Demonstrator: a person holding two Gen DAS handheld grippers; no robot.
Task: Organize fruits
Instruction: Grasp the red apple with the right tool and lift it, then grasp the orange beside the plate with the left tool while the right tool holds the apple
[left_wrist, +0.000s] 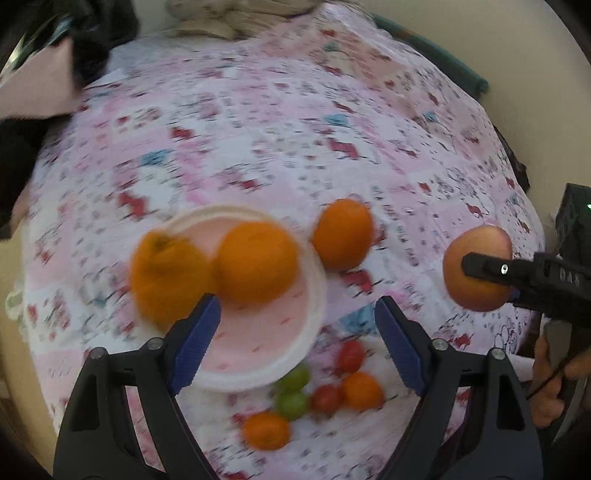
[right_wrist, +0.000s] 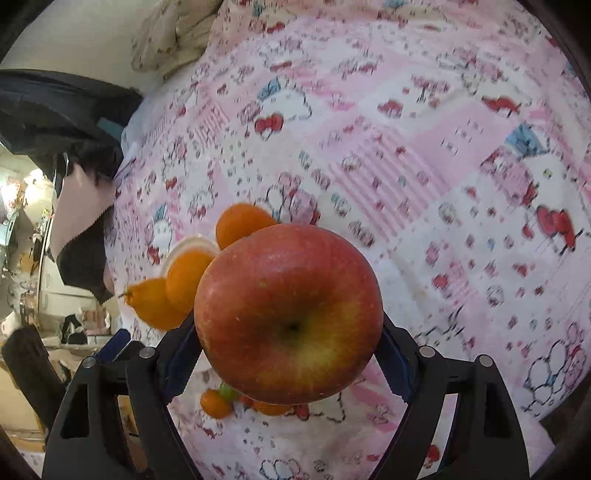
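Item: fruit sorting on a bed under a pink printed sheet. Right gripper — jaws clamped on a red apple, one pad against each side, the fruit held clear above the sheet; the left view shows the same apple off to the right of the plate, gripper finger across it. Left gripper — jaws apart, nothing between them, hovering over the near edge of a white plate with a pink centre. Plate holds one orange; a second orange sits at its left rim, whether on or off is unclear through blur. A third orange lies on the sheet just beside the plate's right rim. Near the camera, a cluster of small fruits — green, red and orange, kinds not certain. Step in hand, as judged: carrying the apple to its place. Next move calls for picking a spot, probably the plate or a separate group, and lowering the apple before release so it does not roll on the soft sheet. Hidden: the apple blocks most of the plate and cluster in the right view; the left view is motion-smeared; the person's hand is cut off at the edge.
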